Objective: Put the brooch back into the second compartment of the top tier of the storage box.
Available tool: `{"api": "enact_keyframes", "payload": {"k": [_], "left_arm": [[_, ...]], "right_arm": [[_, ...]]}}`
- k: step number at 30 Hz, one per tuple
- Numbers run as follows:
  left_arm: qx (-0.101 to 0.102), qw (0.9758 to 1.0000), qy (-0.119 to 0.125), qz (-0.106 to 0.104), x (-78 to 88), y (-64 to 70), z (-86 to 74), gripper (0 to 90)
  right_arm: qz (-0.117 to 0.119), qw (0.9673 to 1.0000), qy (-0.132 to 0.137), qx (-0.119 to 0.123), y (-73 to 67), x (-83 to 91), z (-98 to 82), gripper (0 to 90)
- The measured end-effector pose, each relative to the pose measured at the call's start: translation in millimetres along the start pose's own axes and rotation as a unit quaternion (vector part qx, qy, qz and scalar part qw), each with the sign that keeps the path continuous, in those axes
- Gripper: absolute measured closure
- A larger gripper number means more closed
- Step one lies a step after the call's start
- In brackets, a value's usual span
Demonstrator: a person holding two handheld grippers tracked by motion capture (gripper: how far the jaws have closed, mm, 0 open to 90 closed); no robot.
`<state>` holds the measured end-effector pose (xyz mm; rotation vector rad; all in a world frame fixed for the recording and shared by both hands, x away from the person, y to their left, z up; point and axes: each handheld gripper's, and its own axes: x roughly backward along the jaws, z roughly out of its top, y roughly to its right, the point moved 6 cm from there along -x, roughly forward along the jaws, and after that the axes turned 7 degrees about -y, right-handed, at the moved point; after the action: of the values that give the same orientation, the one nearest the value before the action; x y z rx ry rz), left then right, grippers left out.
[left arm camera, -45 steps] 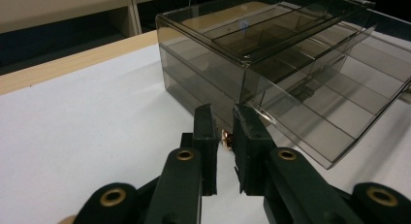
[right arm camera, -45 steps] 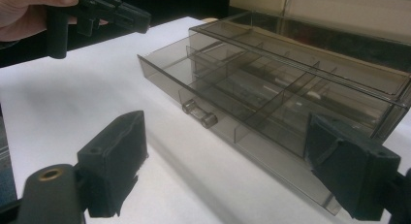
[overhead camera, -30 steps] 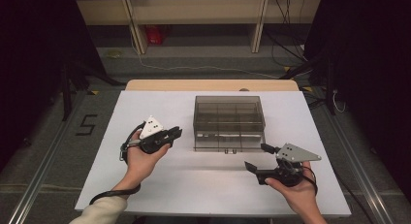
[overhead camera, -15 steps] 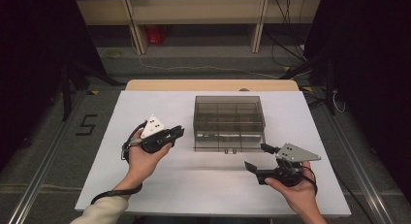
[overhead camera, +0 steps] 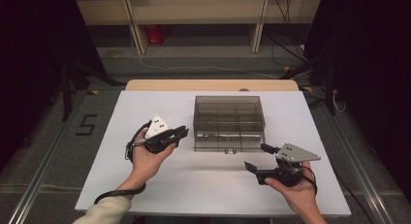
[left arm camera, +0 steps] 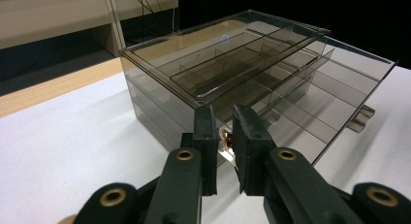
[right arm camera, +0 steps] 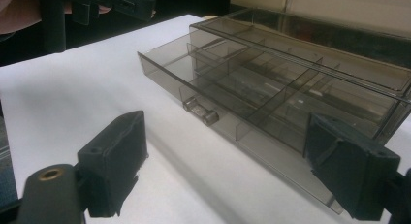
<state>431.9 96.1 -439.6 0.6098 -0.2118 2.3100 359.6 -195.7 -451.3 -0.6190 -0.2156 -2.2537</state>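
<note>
Standing half-open: drawer [overhead camera: 229,141] of smoky organizer box [overhead camera: 228,112]

Left claw [overhead camera: 180,132] sits in the left hand [overhead camera: 148,153], forearm coming up from the bottom edge in a pale sleeve [overhead camera: 104,213], cable looped round the wrist. Its jaws stand pressed nearly together, just a slit between them in the left gripper view, pointing level toward the right. Over on the other side, the right hand [overhead camera: 295,192] cradles the right claw [overhead camera: 257,158] from below, grey plate on top, jaws spread wide and aimed leftward, nothing between them.
</note>
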Motion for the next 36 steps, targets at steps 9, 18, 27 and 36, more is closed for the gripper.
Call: {"api": "enact_keyframes", "payload": {"k": [9, 18, 27, 36], "left_arm": [[-0.002, 1.0, 0.002, -0.006, -3.7, 5.8, 4.9, 80.5], [-0.008, 0.9999, -0.001, -0.011, -8.7, 11.6, 8.0, 80.5], [-0.01, 0.9998, -0.003, -0.018, -14.9, 17.8, 11.1, 80.5], [-0.013, 0.9996, -0.002, -0.025, -19.6, 24.3, 15.6, 80.5]], "right_arm": [[-0.001, 1.0, 0.0, 0.0, 0.1, 0.1, 0.1, 17.0], [-0.001, 1.0, 0.0, -0.001, 0.2, 0.4, 0.1, 17.0], [0.0, 1.0, 0.0, 0.0, 0.4, 0.4, 0.0, 17.0], [0.0, 1.0, 0.0, 0.0, 0.3, 0.3, -0.1, 17.0]]}}
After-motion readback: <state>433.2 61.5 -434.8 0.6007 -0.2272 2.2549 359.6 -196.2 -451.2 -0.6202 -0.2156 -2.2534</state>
